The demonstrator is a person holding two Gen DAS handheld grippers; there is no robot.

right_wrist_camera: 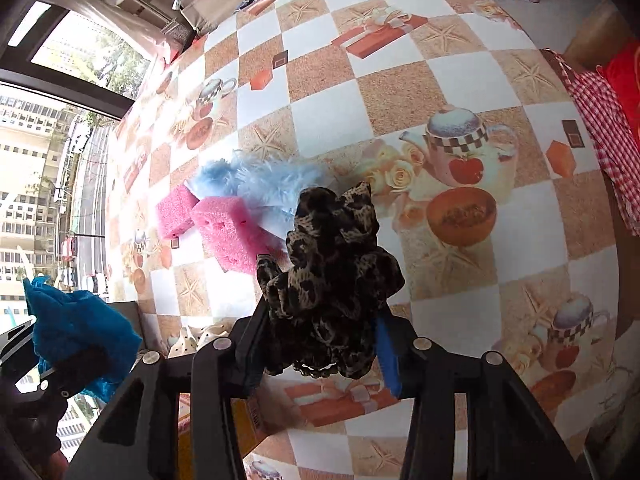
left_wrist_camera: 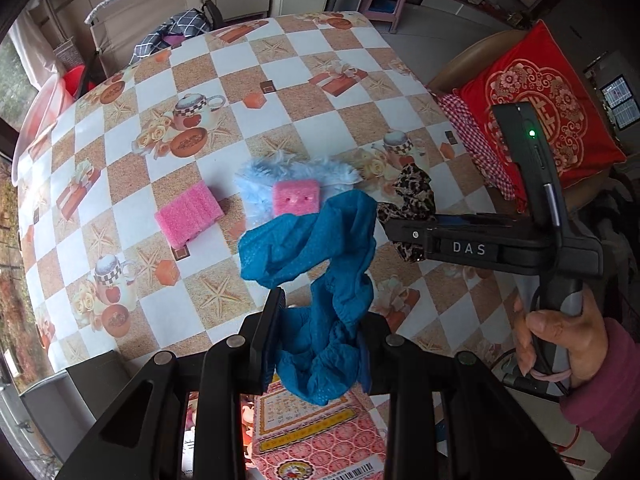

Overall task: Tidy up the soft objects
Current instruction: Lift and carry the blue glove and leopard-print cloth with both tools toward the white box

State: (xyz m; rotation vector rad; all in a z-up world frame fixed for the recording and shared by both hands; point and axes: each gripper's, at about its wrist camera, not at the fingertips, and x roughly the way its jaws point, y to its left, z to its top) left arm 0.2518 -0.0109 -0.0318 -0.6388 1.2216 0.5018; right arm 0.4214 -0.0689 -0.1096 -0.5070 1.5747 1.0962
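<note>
My left gripper (left_wrist_camera: pixel 316 336) is shut on a blue mesh cloth (left_wrist_camera: pixel 316 256), held above the near edge of the table; the cloth also shows in the right wrist view (right_wrist_camera: pixel 76 324). My right gripper (right_wrist_camera: pixel 320 340) is shut on a leopard-print scrunchie (right_wrist_camera: pixel 332 264), which also shows in the left wrist view (left_wrist_camera: pixel 412 200). On the table lie a light blue fluffy cloth (left_wrist_camera: pixel 296 172), a pink sponge block on it (left_wrist_camera: pixel 295 198) and a second pink sponge (left_wrist_camera: pixel 188 212). In the right wrist view they are the fluffy cloth (right_wrist_camera: pixel 260 178) and two pink sponges (right_wrist_camera: pixel 228 228) (right_wrist_camera: pixel 174 210).
The table has a checkered cloth with teapot prints (left_wrist_camera: pixel 280 92). A chair with a red cushion (left_wrist_camera: pixel 540 108) and a red gingham cloth (left_wrist_camera: pixel 476 144) stands to the right. A printed box (left_wrist_camera: pixel 316 436) lies below the table's near edge.
</note>
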